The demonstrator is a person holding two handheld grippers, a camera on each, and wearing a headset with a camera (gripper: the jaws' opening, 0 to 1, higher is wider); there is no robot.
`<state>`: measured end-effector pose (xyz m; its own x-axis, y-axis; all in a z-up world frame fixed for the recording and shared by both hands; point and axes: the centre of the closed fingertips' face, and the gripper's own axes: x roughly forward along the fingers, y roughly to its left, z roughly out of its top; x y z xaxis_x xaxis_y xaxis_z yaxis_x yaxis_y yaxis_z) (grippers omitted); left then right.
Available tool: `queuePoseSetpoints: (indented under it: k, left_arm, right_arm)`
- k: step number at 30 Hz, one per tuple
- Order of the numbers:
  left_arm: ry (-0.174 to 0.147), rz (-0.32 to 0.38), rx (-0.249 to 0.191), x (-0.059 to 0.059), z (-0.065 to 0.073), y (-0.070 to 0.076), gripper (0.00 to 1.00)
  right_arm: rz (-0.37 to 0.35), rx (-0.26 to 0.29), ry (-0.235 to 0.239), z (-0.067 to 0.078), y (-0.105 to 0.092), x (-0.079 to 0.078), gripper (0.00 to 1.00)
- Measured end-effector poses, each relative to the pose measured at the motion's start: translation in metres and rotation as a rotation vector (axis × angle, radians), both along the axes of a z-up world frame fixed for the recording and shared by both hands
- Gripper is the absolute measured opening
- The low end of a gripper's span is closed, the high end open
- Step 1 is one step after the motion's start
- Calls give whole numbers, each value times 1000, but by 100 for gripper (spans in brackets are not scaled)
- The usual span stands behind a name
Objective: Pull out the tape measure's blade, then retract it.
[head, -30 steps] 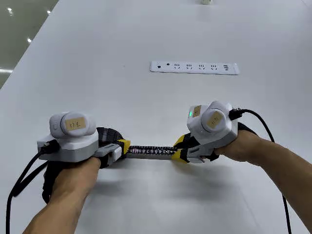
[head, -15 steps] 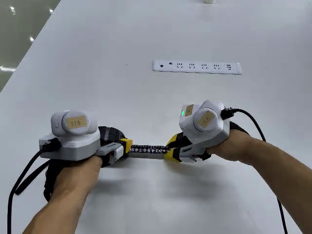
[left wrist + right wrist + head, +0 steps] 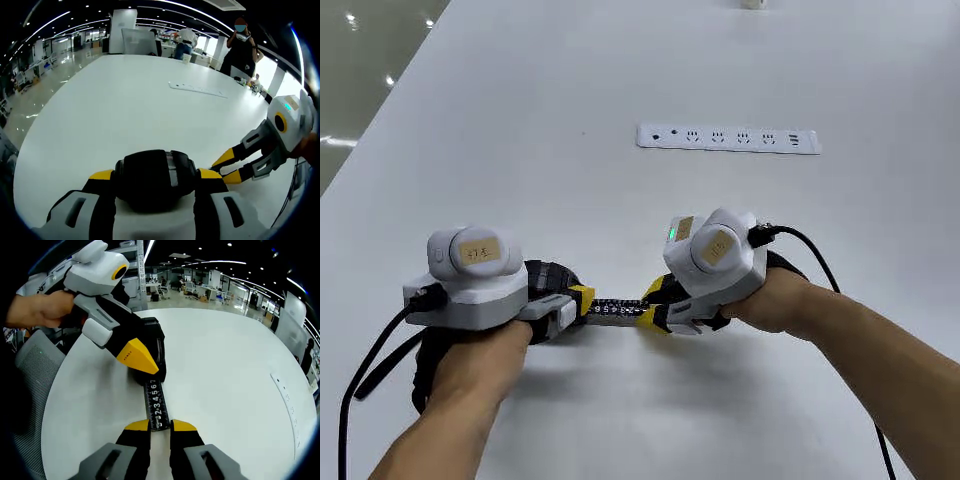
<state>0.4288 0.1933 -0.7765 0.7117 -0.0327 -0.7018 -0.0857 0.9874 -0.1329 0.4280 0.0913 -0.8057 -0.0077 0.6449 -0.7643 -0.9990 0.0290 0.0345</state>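
Tape measure case [image 3: 552,278] is clenched in the left claw [image 3: 155,172] on the counter [image 3: 620,200]; its short blade [image 3: 156,402] is stretched straight rightward, its tip pinched by the right claw [image 3: 160,426] close by.

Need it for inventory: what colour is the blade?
The blade is black with white numerals, clearest in the right gripper view.

White table [image 3: 620,80], glossy office floor [image 3: 360,60]

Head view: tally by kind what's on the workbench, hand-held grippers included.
Tape measure: 1
Power strip: 1
Hand-held gripper: 2, left hand-held gripper and right hand-held gripper
White item cut off at far edge: 1
Total: 5
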Motion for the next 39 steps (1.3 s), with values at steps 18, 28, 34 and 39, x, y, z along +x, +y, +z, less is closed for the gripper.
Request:
queuePoseSetpoints:
  k: [18, 28, 34, 39]
  left_arm:
    - [1, 3, -9, 2, -1, 1, 59]
    - [4, 3, -12, 2, 0, 1, 59]
    - [5, 5, -16, 3, -1, 2, 59]
    - [4, 6, -15, 3, 0, 1, 59]
  right_arm:
    - [10, 44, -3, 0, 29, -2, 11]
    - [17, 65, -4, 1, 41, -3, 11]
    - [20, 76, -4, 2, 48, -4, 11]
    - [26, 76, -8, 2, 51, -4, 11]
